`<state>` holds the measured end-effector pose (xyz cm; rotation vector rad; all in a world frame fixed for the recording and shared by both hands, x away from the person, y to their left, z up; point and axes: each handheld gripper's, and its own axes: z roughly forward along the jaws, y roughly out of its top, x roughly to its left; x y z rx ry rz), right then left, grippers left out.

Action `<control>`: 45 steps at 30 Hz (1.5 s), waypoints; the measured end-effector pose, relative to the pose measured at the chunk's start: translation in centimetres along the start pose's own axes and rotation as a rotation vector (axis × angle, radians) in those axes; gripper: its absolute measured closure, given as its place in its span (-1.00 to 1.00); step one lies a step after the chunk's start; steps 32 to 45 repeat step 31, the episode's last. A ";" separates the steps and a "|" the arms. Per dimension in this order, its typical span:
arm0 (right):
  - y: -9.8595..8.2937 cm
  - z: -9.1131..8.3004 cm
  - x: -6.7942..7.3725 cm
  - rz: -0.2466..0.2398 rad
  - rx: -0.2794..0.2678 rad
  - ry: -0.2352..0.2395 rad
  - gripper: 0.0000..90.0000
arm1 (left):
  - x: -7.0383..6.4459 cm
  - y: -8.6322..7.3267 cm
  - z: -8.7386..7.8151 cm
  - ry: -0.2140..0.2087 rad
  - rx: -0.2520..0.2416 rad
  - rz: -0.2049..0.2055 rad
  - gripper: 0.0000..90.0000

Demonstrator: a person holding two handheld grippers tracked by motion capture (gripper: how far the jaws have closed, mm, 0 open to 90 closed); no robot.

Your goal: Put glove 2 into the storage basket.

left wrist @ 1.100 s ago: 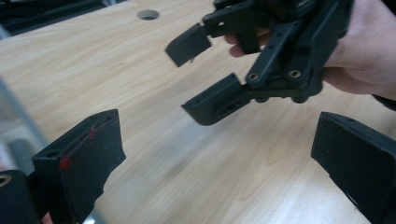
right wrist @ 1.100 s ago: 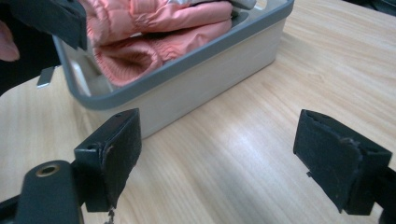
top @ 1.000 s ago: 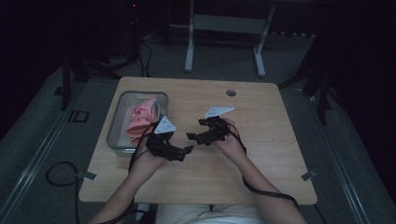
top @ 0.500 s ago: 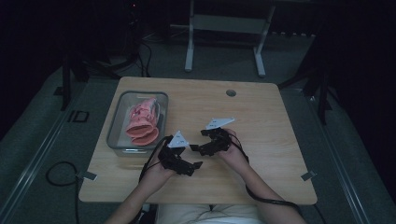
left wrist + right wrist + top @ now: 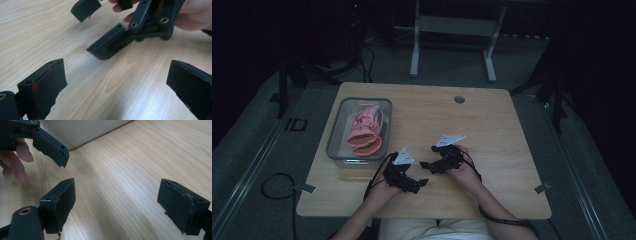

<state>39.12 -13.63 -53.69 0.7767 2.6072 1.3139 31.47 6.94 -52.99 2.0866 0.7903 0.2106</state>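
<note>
High view: pink gloves [image 5: 364,131] lie in a grey tray [image 5: 337,131] at the table's [image 5: 492,125] left side, well apart from both grippers; likely soft, light and limp, best pinched at a cuff. Left gripper view: left gripper [image 5: 117,82] jaws spread, empty, facing the right gripper [image 5: 105,30]. Right gripper view: right gripper's jaws spread, empty; tray wall shows close, gloves hidden.

High view dim, underexposed; surroundings near black, table [image 5: 492,130] the lit patch, colours muted, detail soft. Both gripper views much brighter: pale wood, broad glare sheen near lower edge in left gripper view. Soft shadows under tongs. Nearest tongs slightly out of focus; fingers [image 5: 17,157] blurred in right gripper view.
</note>
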 end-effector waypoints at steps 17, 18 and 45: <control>-2.3 -0.2 -0.3 0.034 0.007 -0.015 -0.67 | -0.5 -1.3 1.0 0.052 0.050 0.054 -0.95; -2.4 -0.2 -0.3 0.034 0.006 -0.019 -0.67 | -0.6 -1.3 1.0 0.053 0.047 0.055 -0.95; -2.7 -0.3 -0.2 0.012 -0.007 -0.029 -0.66 | -0.4 -1.6 1.0 0.055 0.051 0.046 -0.96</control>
